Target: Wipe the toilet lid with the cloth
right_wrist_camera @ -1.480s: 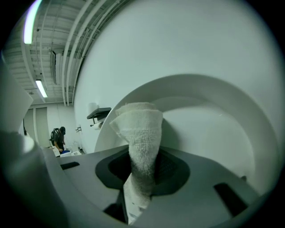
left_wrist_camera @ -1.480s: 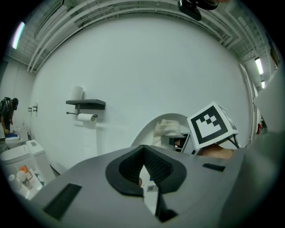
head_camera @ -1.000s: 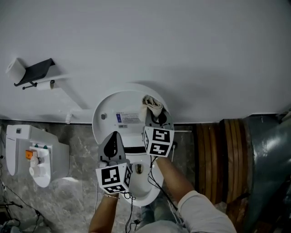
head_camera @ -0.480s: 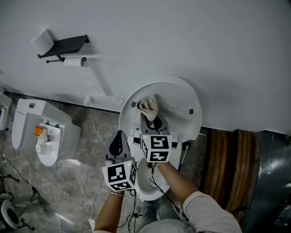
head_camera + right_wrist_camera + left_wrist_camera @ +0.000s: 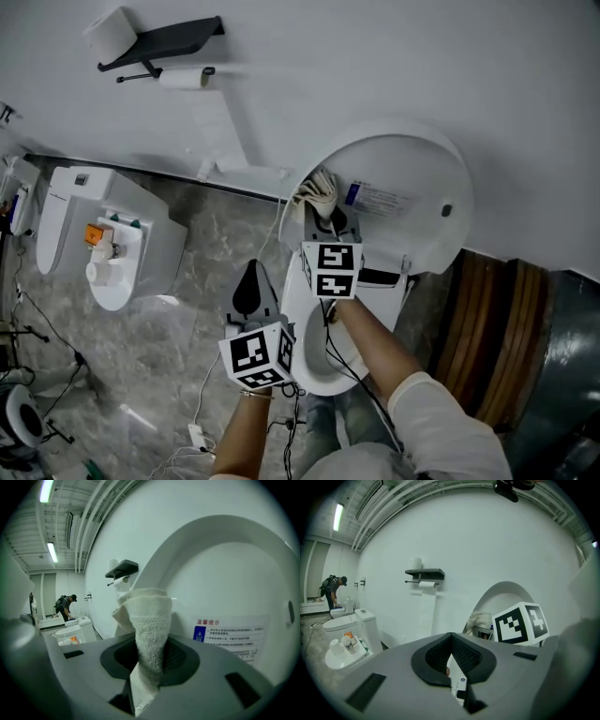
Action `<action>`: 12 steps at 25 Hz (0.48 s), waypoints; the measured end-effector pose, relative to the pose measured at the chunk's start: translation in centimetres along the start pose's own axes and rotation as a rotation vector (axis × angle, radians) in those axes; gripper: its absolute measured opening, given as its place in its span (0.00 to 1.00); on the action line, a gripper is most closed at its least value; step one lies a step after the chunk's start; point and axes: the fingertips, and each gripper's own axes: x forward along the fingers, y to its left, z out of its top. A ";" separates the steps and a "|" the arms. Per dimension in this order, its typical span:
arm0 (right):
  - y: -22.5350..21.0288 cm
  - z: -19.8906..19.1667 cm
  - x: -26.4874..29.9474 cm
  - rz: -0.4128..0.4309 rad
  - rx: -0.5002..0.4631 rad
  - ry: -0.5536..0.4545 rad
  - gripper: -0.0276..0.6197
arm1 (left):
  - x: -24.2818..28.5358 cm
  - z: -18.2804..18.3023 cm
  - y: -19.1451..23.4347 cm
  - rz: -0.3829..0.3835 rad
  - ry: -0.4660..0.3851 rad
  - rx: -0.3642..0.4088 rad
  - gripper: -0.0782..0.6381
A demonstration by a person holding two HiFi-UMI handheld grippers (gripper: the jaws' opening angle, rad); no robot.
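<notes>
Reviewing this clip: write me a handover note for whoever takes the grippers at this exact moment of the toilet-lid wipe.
Right gripper: jaws shut on the cloth, which sticks up out of them at the left edge of the raised toilet lid. Whether it touches the lid isn't clear.
Left gripper: jaws shut, empty, held left of the bowl, lower than the lid.
Done: cloth is gripped and brought to the lid. How much has been wiped can't be told.
Left: probably sweep the cloth across the lid's inner face, including around the printed label.
</notes>
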 end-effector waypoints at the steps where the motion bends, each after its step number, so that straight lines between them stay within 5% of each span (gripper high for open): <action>1: -0.7 -0.1 0.0 0.001 -0.007 0.001 0.19 | 0.1 -0.4 -0.4 -0.006 0.004 -0.001 0.10; 5: -2.7 0.0 -1.3 -0.004 -0.045 -0.009 0.19 | 0.9 -1.9 -3.5 -0.059 0.031 0.002 0.10; 12: -13.3 -1.7 -6.5 -0.220 0.045 0.006 0.19 | 2.9 -2.6 -10.9 -0.186 0.040 0.021 0.10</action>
